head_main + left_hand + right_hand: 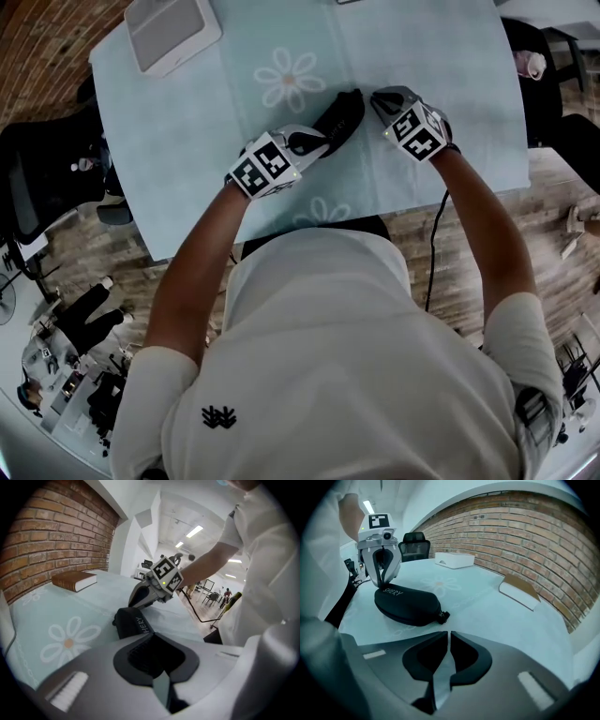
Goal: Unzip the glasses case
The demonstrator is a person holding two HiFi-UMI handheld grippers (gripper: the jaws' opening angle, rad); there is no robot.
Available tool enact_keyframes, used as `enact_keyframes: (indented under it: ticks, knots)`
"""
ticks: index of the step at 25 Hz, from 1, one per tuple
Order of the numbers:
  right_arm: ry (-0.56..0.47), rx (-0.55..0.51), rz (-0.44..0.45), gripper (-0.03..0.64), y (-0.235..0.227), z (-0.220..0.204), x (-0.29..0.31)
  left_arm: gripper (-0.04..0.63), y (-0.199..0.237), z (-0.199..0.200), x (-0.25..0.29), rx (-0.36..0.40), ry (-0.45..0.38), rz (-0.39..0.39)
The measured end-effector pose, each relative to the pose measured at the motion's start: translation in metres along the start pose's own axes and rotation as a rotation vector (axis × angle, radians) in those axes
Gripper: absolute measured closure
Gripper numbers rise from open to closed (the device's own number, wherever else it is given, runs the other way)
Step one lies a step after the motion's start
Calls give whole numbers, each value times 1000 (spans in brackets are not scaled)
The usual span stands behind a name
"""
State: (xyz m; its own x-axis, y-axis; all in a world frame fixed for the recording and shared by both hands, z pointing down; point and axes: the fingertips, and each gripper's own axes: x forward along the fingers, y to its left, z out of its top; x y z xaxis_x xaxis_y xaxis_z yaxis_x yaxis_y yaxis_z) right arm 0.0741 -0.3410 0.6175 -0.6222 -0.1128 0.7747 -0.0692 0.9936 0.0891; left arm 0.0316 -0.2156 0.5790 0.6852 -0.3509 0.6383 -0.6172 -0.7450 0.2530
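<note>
Right gripper nearly closed, empty: open it, pinch pull squarely. Left gripper, closed, seems to pin case.

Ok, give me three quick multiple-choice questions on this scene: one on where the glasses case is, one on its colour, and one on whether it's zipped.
1. Where does the glasses case lie?
A. In a drawer
B. On the flowered tablecloth, between the left gripper and the right gripper
C. On the floor

2. What colour is it?
A. Red
B. Black
C. White

3. What state is it in?
A. Zipped shut
B. Wide open
C. Lifted in the right gripper's jaws

Answers: B, the head view shows it on the cloth with a gripper at either end; B, its shell is black; A, the right gripper view shows its halves together, with the zip pull at one end.
</note>
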Motion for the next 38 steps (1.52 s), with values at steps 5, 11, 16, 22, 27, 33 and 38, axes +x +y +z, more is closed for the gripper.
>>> enact_keyframes:
  ticks: [5, 11, 16, 22, 27, 33, 38]
  knots:
    - [15, 161, -124, 601, 18, -34, -26, 538, 2, 8, -12, -13, -57, 53]
    - [-18, 343, -227, 615, 76, -35, -71, 540, -9, 13, -59, -41, -178, 116]
    - [-82, 469, -261, 615, 147, -18, -97, 538, -40, 4, -108, -69, -272, 139]
    - [-177, 525, -295, 615, 226, 22, -121, 539, -81, -17, -177, -72, -381, 170]
    - [-245, 542, -325, 615, 287, 51, -140, 539, -123, -52, -231, -98, -447, 198]
    - [-308, 547, -331, 615, 359, 84, -154, 538, -170, -108, -284, -159, -469, 239]
    - [-311, 503, -293, 615, 406, 103, -153, 539, -195, -137, -319, -172, -480, 271]
